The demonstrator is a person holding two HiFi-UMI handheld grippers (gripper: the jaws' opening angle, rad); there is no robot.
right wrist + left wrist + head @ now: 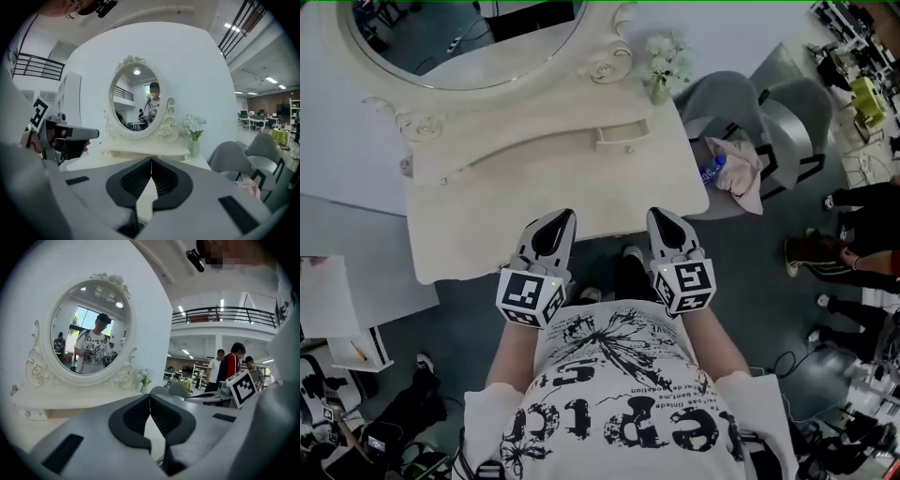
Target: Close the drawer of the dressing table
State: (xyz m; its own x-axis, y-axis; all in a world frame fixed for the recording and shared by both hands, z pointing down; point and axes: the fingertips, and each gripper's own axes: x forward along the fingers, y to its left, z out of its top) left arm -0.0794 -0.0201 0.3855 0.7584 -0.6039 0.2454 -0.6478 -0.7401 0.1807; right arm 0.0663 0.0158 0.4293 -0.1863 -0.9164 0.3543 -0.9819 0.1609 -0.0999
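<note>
Seen from above, we hold two grippers side by side over the near edge of a cream dressing table (pixel 487 234).

The left gripper (pixel 560 217) has its jaws pressed together with nothing between them. Its tips hang just over the table's front edge. Far ahead of it rises the oval mirror (pixel 459 37).

Ahead and to the right of this gripper, on the raised shelf under the mirror, a small drawer (pixel 622 134) stands pulled out a little. A round knob (pixel 628 149) sits on its front.

The right gripper (pixel 662 217) is likewise closed and empty, its tips over the same edge. The drawer lies ahead of it and slightly to its left, well apart from both tools.

Ahead and just right of the right gripper, a vase of pale flowers (pixel 661 66) stands on the shelf's end, near the drawer.

We judge the drawer small, light and rigid, likely to slide with little force. No pinch seems needed. The closed tips can press the flat front beside the knob, pushing squarely so it does not jam. The painted face may be slick, and the vase looks easy to knock.
</note>
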